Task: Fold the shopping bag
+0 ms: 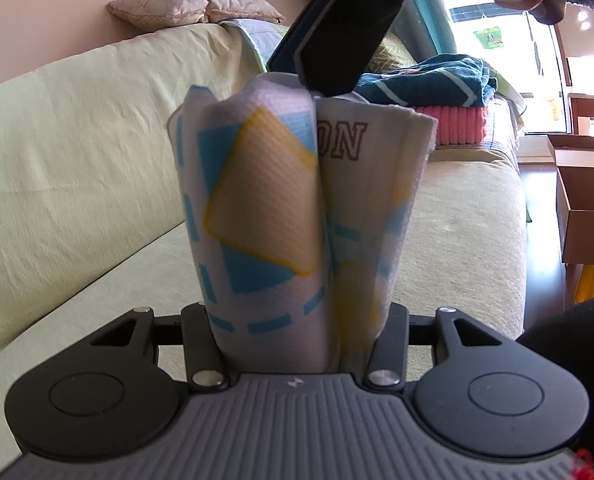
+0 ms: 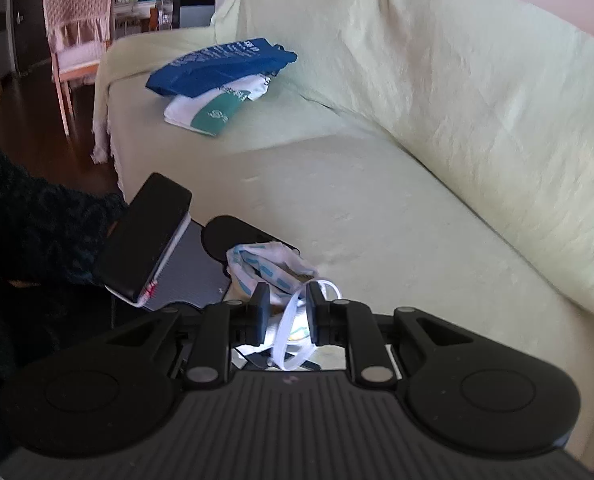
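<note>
The bag [image 1: 293, 208] stands bundled over the sofa [image 1: 77, 152], clamped in the left gripper [image 1: 297, 332]. The right gripper [image 2: 287, 312], fingers slightly apart around the handle loop, meets its far end. Keep the folds tight.

The left wrist view looks forward along its own fingers, very near, at the rolled white shopping bag with blue and yellow squares [image 1: 293, 208]; the right wrist view looks down the pale yellow-green covered sofa [image 2: 417, 152] — both share bag and sofa.
</note>
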`<control>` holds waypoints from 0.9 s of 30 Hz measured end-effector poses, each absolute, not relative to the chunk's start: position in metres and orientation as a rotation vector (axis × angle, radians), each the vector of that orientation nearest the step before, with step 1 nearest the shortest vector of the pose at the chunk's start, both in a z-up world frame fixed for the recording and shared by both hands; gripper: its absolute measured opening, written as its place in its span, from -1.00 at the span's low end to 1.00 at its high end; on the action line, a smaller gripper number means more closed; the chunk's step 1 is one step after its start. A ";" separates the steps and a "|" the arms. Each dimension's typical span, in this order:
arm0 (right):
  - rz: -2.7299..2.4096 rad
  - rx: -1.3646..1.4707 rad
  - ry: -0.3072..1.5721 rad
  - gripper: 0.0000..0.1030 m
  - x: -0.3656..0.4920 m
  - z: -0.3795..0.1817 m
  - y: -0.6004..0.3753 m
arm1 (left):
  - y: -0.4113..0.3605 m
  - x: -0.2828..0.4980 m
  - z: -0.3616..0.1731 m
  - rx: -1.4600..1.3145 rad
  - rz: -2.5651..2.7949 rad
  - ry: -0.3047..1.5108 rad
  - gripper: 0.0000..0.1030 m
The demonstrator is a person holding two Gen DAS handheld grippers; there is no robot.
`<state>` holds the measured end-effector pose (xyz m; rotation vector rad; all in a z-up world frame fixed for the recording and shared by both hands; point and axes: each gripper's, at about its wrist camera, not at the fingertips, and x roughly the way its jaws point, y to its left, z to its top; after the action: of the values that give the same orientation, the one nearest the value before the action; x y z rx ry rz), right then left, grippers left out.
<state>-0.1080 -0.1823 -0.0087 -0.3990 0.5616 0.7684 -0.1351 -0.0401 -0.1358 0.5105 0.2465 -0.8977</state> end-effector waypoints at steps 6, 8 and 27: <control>0.745 -0.405 0.543 -0.99 -0.111 -0.008 -0.186 | -0.037 -0.133 -0.135 0.488 -0.898 0.258 0.02; 0.737 -0.407 0.536 -1.00 -0.112 -0.007 -0.188 | -0.038 -0.134 -0.136 0.501 -0.897 0.255 0.02; 0.941 -0.493 0.617 -0.99 -0.101 0.009 -0.157 | -0.050 -0.140 -0.137 0.574 -0.882 0.242 0.02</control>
<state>-0.1009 -0.1568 0.0094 -0.4927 0.6172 0.9412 -0.1402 -0.0505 -0.1368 0.5742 0.2423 -0.8820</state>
